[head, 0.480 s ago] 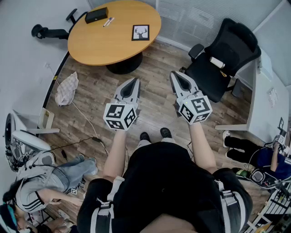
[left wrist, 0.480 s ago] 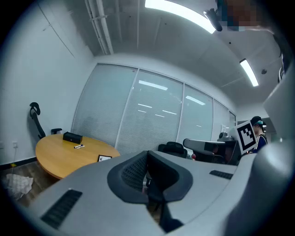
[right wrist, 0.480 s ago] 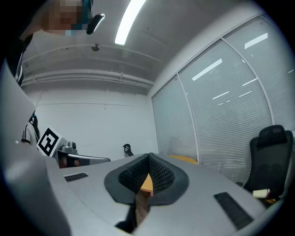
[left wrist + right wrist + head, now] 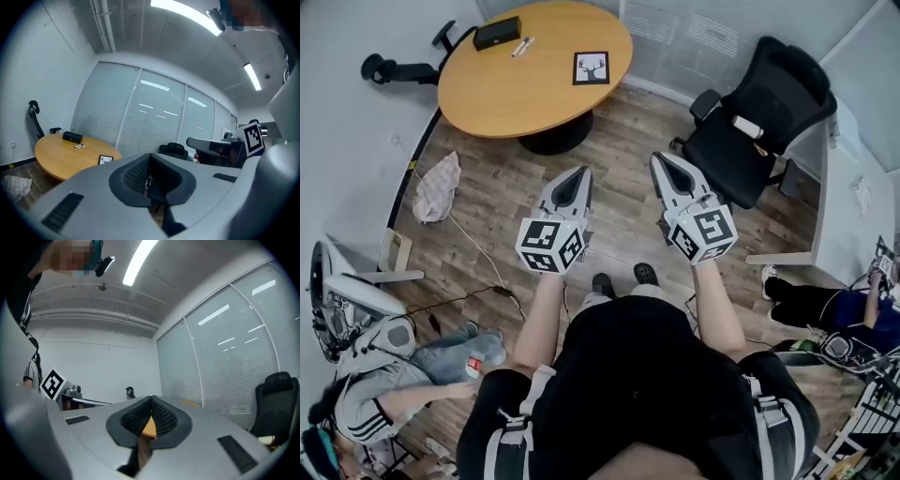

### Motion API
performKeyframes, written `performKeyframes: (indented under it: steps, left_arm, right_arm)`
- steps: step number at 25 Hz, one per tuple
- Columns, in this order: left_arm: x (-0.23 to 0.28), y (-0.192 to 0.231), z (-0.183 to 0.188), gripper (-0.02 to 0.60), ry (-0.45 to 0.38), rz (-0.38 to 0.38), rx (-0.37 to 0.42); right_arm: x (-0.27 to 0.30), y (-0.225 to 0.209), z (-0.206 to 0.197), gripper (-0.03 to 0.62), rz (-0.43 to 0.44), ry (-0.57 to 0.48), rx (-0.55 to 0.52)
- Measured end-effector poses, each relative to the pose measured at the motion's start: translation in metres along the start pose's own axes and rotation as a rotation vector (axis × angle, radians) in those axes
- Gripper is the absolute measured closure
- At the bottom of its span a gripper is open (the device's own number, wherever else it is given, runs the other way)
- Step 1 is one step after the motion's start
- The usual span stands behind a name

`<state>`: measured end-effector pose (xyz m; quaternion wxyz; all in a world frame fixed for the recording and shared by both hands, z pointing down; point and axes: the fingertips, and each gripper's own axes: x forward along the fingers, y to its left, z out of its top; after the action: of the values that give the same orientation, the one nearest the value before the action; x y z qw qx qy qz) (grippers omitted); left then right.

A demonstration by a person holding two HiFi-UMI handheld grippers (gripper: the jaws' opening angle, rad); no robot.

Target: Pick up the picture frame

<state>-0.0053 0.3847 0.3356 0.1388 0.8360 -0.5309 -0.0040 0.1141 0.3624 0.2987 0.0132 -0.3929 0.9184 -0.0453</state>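
The small black-edged picture frame with a white deer print [image 4: 590, 67] sat on the round wooden bench [image 4: 506, 89], well ahead of both empty, pressed-together tools, nearer the left hand-held gripper [image 4: 580, 172] than the right hand-held gripper [image 4: 662, 158].

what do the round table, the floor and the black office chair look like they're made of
Round table: wood or wood-look laminate, smooth orange-brown top with even colour and a slight sheen.
Floor: wood-look planks, matte grey-brown; seams and grain streaks show, real wood or laminate can't be told.
Black office chair: dark padded upholstery, fabric or faux leather, unclear.
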Motion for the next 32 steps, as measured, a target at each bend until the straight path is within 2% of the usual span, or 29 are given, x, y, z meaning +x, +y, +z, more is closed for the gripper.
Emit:
performKeyframes:
  steps: [8, 15, 18, 23, 32]
  left_arm:
    - [0.002, 0.017, -0.008, 0.558, 0.008, -0.045, 0.010]
    - [0.024, 0.044, -0.012, 0.558, 0.012, -0.027, -0.001]
    - [0.047, 0.060, -0.004, 0.558, 0.012, -0.008, 0.014]
    - [0.089, 0.085, 0.021, 0.558, -0.005, 0.031, 0.025]
    - [0.201, 0.117, 0.059, 0.557, -0.021, 0.091, 0.045]
  right_arm:
    - [0.010, 0.007, -0.018, 0.577, -0.051, 0.022, 0.016]
    - [0.038, -0.008, -0.030, 0.577, -0.074, 0.040, 0.035]
    - [0.064, -0.026, -0.030, 0.577, -0.079, 0.041, 0.027]
    - [0.110, -0.060, -0.017, 0.577, -0.024, 0.020, 0.030]
    - [0.189, -0.156, -0.004, 0.577, 0.024, 0.034, 0.027]
